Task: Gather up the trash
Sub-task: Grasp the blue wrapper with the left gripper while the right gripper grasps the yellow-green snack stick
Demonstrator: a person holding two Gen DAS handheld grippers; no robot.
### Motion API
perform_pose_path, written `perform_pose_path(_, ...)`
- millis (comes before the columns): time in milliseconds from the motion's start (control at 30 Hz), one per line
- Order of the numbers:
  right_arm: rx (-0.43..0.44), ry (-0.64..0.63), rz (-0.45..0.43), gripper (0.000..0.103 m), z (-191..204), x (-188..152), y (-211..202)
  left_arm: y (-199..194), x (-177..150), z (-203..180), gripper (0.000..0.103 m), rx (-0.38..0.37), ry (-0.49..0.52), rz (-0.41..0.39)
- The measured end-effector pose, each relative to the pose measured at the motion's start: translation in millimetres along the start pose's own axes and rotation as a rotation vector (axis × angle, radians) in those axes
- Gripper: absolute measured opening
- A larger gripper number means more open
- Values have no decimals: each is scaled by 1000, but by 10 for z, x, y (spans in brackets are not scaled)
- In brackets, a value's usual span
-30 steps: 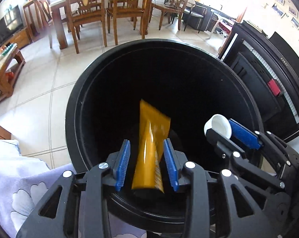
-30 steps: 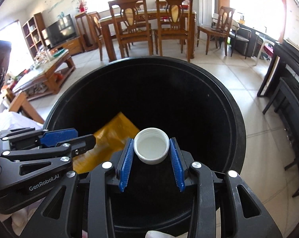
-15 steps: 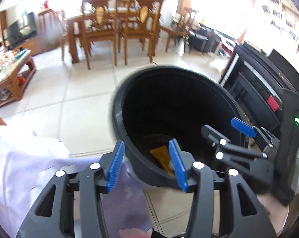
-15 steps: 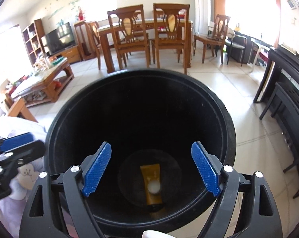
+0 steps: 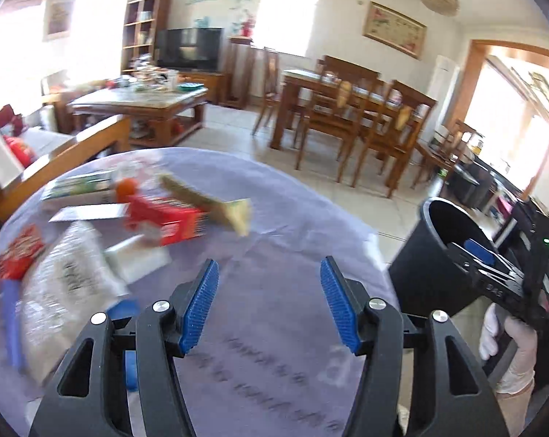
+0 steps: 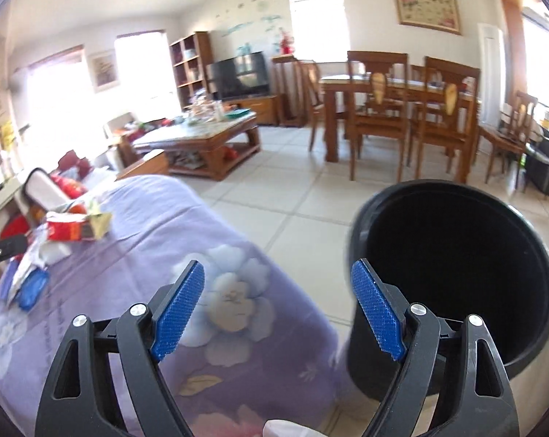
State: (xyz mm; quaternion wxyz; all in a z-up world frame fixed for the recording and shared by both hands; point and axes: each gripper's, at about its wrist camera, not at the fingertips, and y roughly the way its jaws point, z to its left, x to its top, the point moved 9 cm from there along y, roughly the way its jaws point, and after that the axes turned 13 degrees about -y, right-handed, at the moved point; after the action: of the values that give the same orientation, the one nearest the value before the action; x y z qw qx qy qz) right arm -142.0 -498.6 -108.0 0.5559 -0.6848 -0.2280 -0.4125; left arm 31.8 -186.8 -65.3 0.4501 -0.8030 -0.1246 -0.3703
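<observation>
Both tongs spread & empty, left tongs (image 5: 269, 306) just opened wider over bench (image 5: 274, 247) w/ blurred, prob. wrapper trash (image 5: 165, 218); right tongs (image 6: 278, 313) beside bin (image 6: 453, 276); hasty grab could knock pieces off.

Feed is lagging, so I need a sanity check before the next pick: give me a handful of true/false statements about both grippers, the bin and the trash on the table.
1. The left gripper is empty. True.
2. The right gripper holds a white cap. False: nothing is between its open jaws.
3. The black bin stands on the floor beside the purple tablecloth. True.
4. The table has been cleared of trash. False: a red box and other wrappers lie on it.
5. The red box is in the bin. False: it lies on the tablecloth.
</observation>
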Motion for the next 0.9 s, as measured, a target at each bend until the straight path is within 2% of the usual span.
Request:
perform_pose_path(67, 86, -37, 3, 82, 377, 120, 110, -146, 66, 563, 59, 91, -89, -24)
perform_pose_path(200, 176, -130, 4, 82, 1114, 411, 338, -315, 72, 1587, 58, 222, -254, -36)
perform_pose_path(267, 212, -160, 7, 82, 1441, 526, 436, -332, 46, 1940, 58, 266, -296, -23)
perform_pose_path(400, 267, -205, 5, 73, 1972, 784, 646, -301, -50, 2357, 58, 293, -324, 16)
perform_pose_path(467, 281, -230, 0, 73, 2094, 944, 764, -291, -148, 2500, 58, 280, -341, 33)
perform_pose_path(500, 286, -239, -2, 73, 2271, 919, 731, -272, -148, 2532, 58, 277, -347, 38)
perform_pose_path(600, 292, -272, 15, 72, 2416, 1100, 979, -216, -168, 2513, 56, 254, -352, 57)
perform_pose_path(633, 289, -288, 26, 71, 2468, 1145, 1078, -203, -170, 2503, 56, 241, -352, 60)
perform_pose_path(667, 294, -305, 41, 65, 2518, 1164, 1176, -173, -159, 2485, 55, 231, -352, 61)
perform_pose_path(833, 330, -380, 130, 54, 2753, 1144, 1619, -136, -181, 2501, 35, 193, -362, 77)
perform_pose_path(900, 350, -405, 159, 49, 2847, 1110, 1743, -147, -181, 2492, 24, 182, -367, 78)
